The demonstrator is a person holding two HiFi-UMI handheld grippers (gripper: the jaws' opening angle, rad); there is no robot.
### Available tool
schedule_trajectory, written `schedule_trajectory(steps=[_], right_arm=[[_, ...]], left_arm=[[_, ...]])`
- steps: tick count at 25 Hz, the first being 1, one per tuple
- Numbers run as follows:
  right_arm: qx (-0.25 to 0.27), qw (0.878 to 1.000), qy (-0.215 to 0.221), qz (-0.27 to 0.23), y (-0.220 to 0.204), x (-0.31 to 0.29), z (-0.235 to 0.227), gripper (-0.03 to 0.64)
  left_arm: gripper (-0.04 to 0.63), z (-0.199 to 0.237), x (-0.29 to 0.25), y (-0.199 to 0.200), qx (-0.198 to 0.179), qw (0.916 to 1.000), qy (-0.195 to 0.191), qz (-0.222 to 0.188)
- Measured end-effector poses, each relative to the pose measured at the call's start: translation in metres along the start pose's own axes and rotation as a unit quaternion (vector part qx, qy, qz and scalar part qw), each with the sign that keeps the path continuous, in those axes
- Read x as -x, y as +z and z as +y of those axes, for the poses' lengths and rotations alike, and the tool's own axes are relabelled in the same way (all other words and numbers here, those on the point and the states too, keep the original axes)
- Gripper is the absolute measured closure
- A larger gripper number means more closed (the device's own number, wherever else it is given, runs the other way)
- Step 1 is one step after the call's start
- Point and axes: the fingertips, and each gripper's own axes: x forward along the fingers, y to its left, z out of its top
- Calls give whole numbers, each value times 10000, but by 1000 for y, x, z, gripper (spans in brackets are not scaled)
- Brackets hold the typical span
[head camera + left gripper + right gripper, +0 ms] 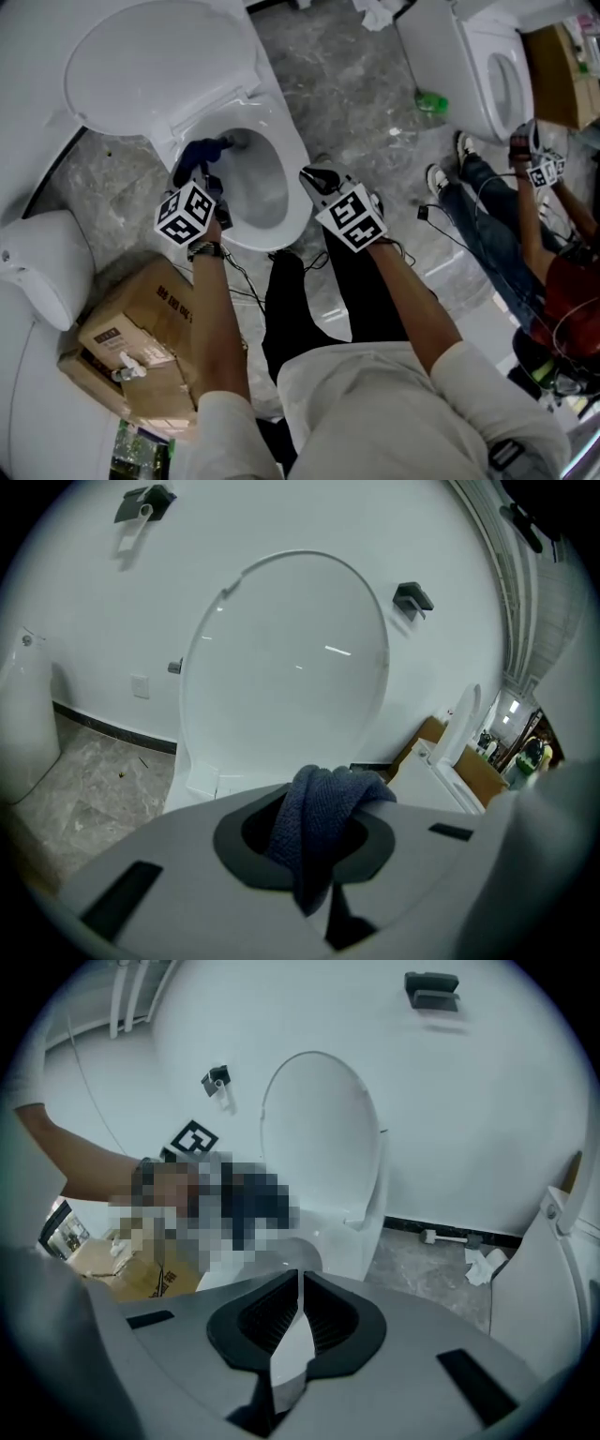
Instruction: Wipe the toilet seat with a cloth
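A white toilet stands with its lid [159, 66] raised and its rim [292, 159] bare around the bowl. My left gripper [208, 157] is shut on a dark blue cloth [202, 150], held at the bowl's left back rim just below the lid hinge. In the left gripper view the cloth [323, 827] bulges out between the jaws, with the lid [291, 677] straight ahead. My right gripper [317, 176] hovers off the rim's right front side; its jaws [298, 1321] are shut with nothing in them.
A cardboard box [141, 347] lies on the floor left of my legs [309, 300]. A second toilet [487, 66] stands at the upper right, with another person [525, 234] seated by it. A white fixture [37, 262] is at the left. Crumpled paper [483, 1265] lies on the grey floor.
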Motion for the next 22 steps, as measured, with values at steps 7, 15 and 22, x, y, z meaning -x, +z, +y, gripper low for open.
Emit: schedule_trajectory(steps=[7,15,22], right_arm=[[-370,9986,-37,-375,12,4,-19,575],[-562,9978,-47,-342,5,4,-31,575],[-694,9962,-118,-504,15,12,-49,575]], left_arm=[[565,24,-31,-20,-240,9982,539,124],[565,43,-68,-25,-723,9886,1311,184],[565,49,-97,-23,-1017,9807,1666,-131]])
